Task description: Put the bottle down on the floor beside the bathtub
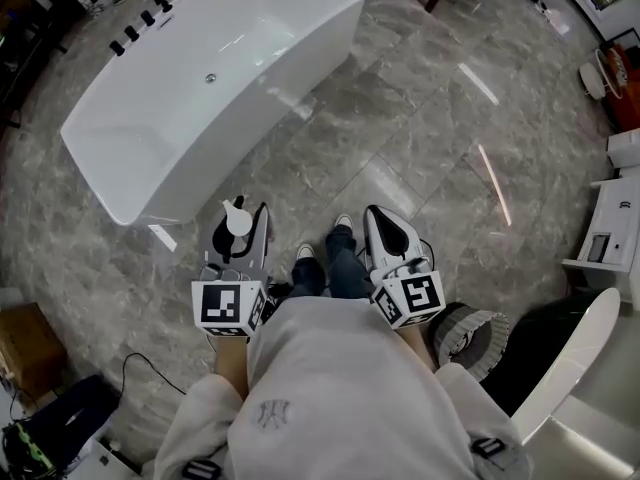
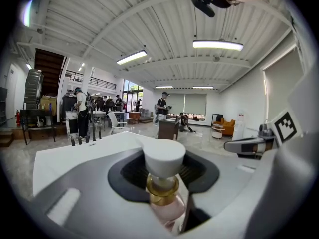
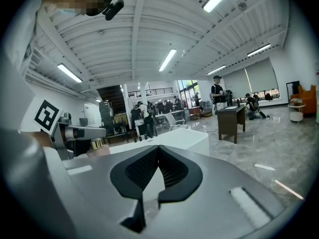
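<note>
Left gripper (image 2: 163, 172) clamps bottle (image 2: 166, 199) (white cap (image 2: 164, 157)).

**An open showroom hall with a bath on display**

In the head view, a freestanding white bathtub (image 1: 215, 88) stands at the upper left on a broad grey marble-tiled floor (image 1: 420, 148). The left gripper view shows a high ribbed white ceiling (image 2: 149, 24) with long strip lights (image 2: 218, 45). A staircase (image 2: 50, 66) and a railed upper level (image 2: 97, 82) are at the left. People (image 2: 162, 106) stand among desks (image 2: 168, 128) mid-frame, and an orange armchair (image 2: 228, 127) sits at the right.
</note>
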